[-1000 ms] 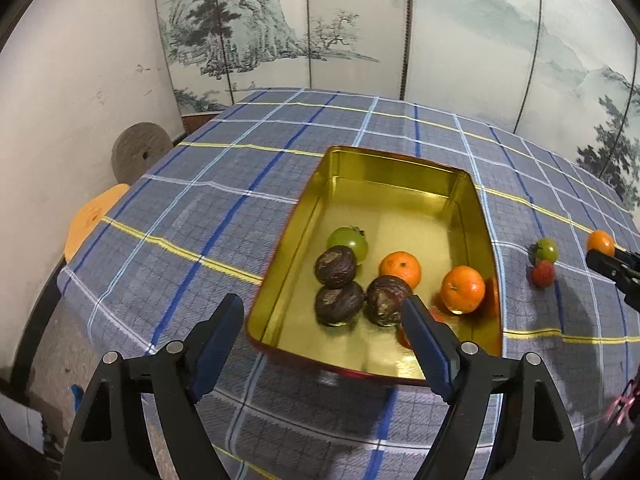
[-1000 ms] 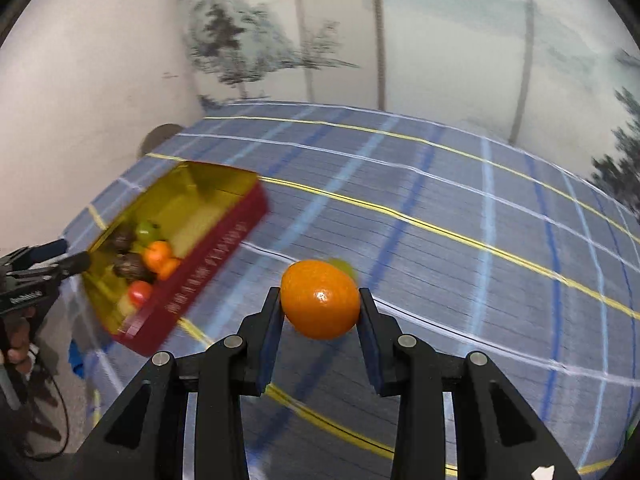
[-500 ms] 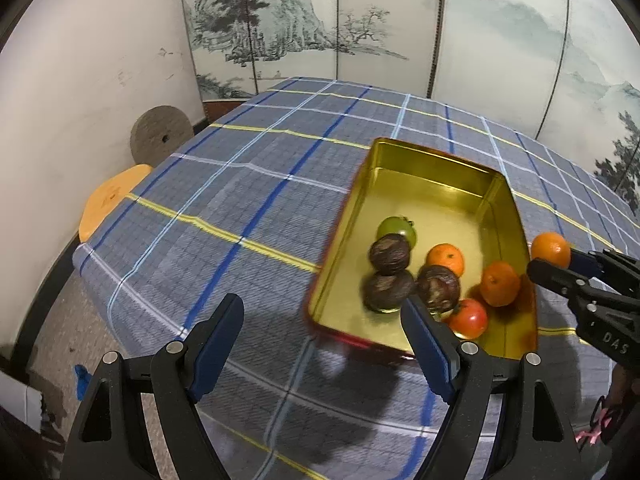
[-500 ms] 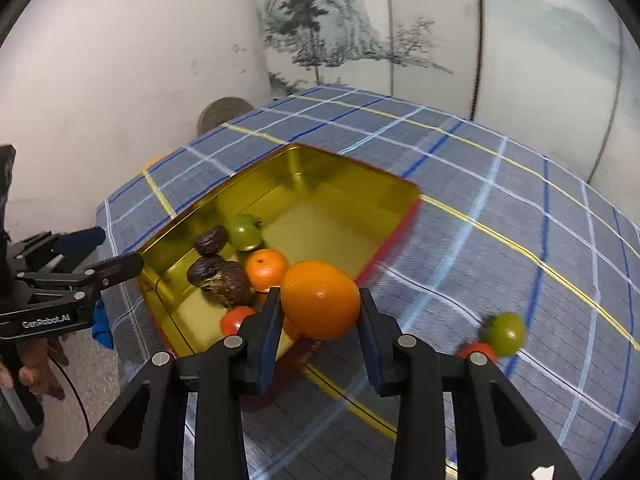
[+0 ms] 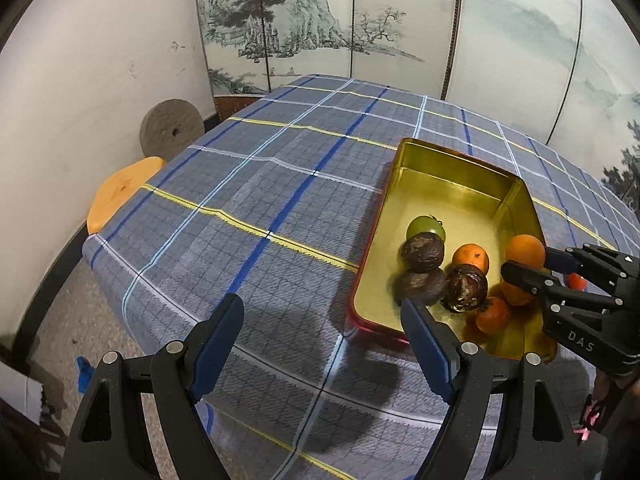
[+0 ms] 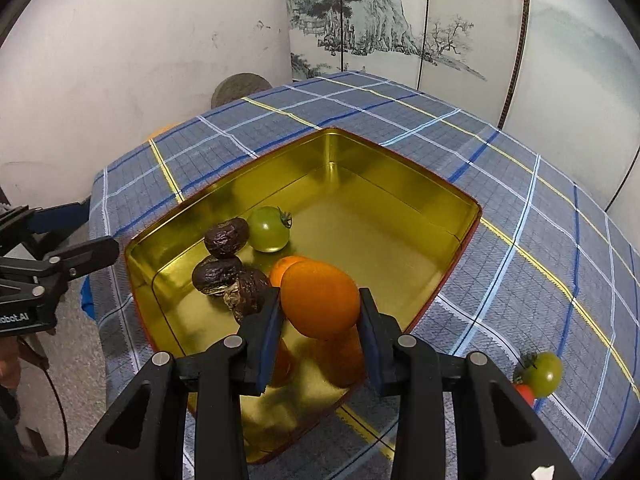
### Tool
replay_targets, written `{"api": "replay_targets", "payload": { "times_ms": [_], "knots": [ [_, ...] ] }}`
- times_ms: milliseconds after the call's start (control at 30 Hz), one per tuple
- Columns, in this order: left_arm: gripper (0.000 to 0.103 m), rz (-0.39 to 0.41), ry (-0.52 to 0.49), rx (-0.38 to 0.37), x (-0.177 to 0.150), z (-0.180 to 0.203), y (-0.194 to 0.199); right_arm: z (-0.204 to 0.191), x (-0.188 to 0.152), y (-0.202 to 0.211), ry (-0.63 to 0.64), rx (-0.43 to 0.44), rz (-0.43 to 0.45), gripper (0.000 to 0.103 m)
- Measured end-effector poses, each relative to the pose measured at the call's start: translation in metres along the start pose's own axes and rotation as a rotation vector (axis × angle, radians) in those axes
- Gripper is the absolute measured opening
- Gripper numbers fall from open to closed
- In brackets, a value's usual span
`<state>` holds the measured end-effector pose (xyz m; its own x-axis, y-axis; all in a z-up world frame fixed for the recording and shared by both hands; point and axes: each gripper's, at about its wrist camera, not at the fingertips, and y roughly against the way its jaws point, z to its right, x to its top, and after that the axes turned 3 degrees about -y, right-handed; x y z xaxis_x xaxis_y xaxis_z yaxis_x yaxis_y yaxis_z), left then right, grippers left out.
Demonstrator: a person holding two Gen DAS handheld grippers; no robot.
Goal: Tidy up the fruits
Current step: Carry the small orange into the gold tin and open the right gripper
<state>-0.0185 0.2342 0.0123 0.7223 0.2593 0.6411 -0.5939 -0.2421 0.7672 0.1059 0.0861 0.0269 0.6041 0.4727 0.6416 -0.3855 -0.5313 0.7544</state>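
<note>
My right gripper [image 6: 320, 322] is shut on an orange mandarin [image 6: 320, 300] and holds it above the near end of the gold tin tray [image 6: 400, 168]. Inside the tray lie three dark wrinkled fruits [image 6: 226, 232], a green tomato [image 6: 269, 229], another mandarin [image 6: 285, 266] and a red tomato [image 5: 493, 315]. In the left wrist view the held mandarin [image 5: 525, 251] hangs over the tray's right side [image 5: 532, 208], gripped by the right gripper [image 5: 532, 264]. My left gripper [image 5: 322, 344] stands open and empty over the cloth, left of the tray's near corner.
A green tomato [image 6: 543, 374] and a red tomato [image 6: 525, 394] lie on the blue checked tablecloth [image 5: 240, 208] right of the tray. A stone wheel [image 5: 172, 132] and an orange stool [image 5: 120, 190] stand beside the table. A painted folding screen [image 5: 360, 28] stands behind the table.
The right gripper carried the mandarin from over the bare cloth to above the tray. The left gripper drifted left, so the tray now sits to the right in its view.
</note>
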Motion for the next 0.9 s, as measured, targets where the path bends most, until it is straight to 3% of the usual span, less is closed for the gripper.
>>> {"api": "replay_targets", "payload": {
  "times_ms": [767,900],
  "knots": [
    [0.081,-0.016,0.016,-0.017,0.0011,0.0028,-0.0002,-0.0022,-0.0021,-0.0009,-0.003,-0.003,-0.005,0.035],
    [0.081,-0.02,0.011,-0.022,0.0008,0.0064,-0.0002,-0.0033,-0.0026,0.0021,-0.008,0.004,0.002,0.041]
  ]
}}
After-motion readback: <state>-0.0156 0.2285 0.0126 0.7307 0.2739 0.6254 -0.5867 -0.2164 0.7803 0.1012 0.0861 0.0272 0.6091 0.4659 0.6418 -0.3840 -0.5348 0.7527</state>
